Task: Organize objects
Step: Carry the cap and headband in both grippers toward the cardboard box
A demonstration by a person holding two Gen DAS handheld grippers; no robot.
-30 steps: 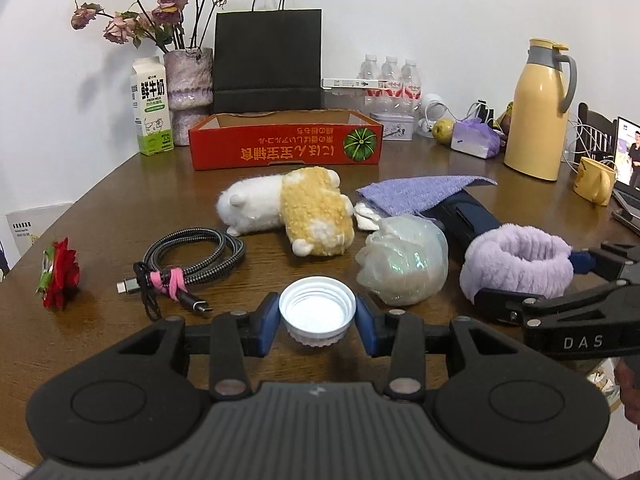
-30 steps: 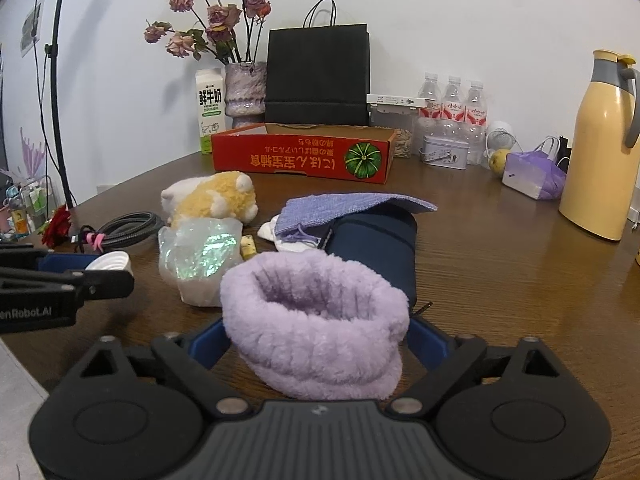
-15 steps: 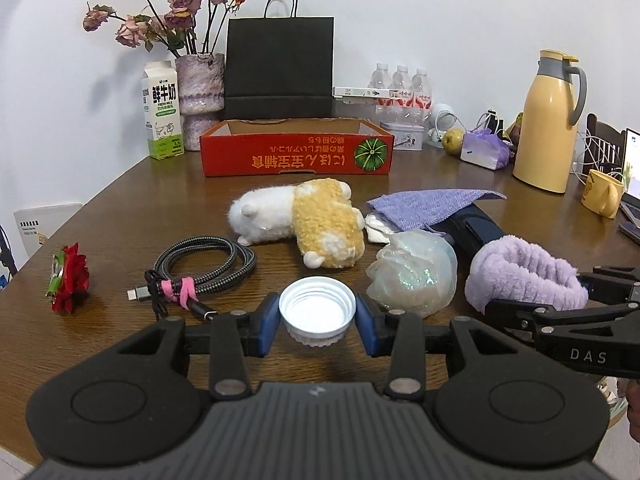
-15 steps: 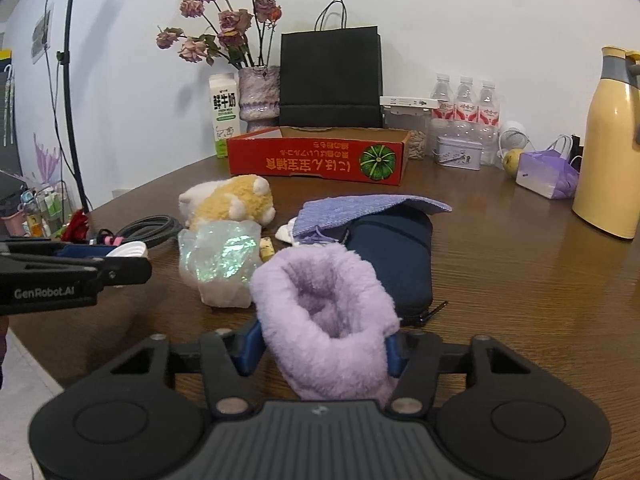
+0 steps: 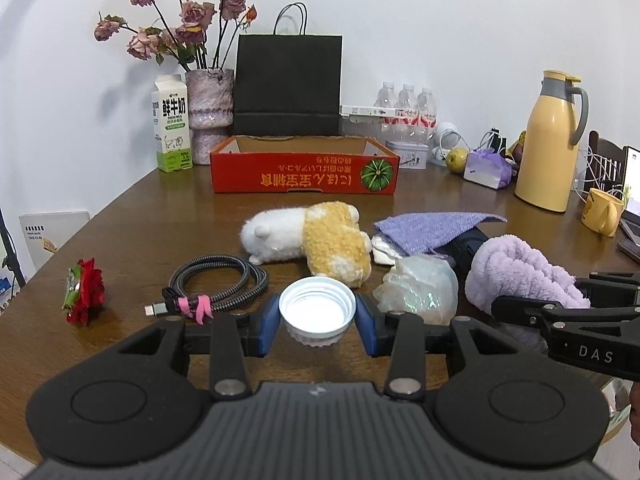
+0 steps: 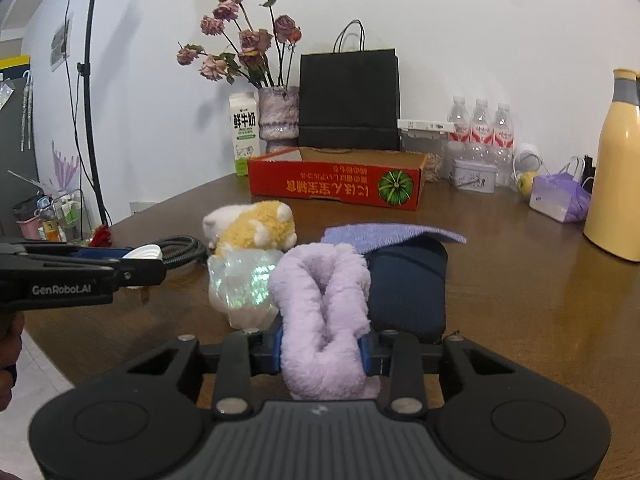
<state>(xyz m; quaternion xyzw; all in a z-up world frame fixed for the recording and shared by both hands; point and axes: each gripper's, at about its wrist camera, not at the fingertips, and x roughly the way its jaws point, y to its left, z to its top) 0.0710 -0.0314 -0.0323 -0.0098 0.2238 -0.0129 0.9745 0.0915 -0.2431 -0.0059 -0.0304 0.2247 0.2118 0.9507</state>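
Observation:
My left gripper [image 5: 317, 322] is shut on a white bottle cap [image 5: 317, 308] and holds it above the near table edge; the cap also shows in the right wrist view [image 6: 145, 253]. My right gripper [image 6: 323, 350] is shut on a fluffy lilac headband [image 6: 322, 300], squeezed into a fold and lifted; it also shows in the left wrist view [image 5: 520, 270]. An open red cardboard box [image 5: 304, 174] stands at the back of the table [image 5: 160, 216].
On the table lie a white-and-yellow plush toy [image 5: 312, 234], a coiled cable [image 5: 216, 284], a red fabric rose [image 5: 82, 292], an iridescent crumpled bag [image 5: 420, 288], a purple cloth [image 5: 432, 226] over a dark pouch [image 6: 404, 284]. Behind stand a milk carton [image 5: 172, 130], vase, black bag, yellow thermos [image 5: 550, 144].
My right gripper closed on the lilac headband, squeezing it narrow, and lifted it. Both grippers rose; the left kept hold of the cap.

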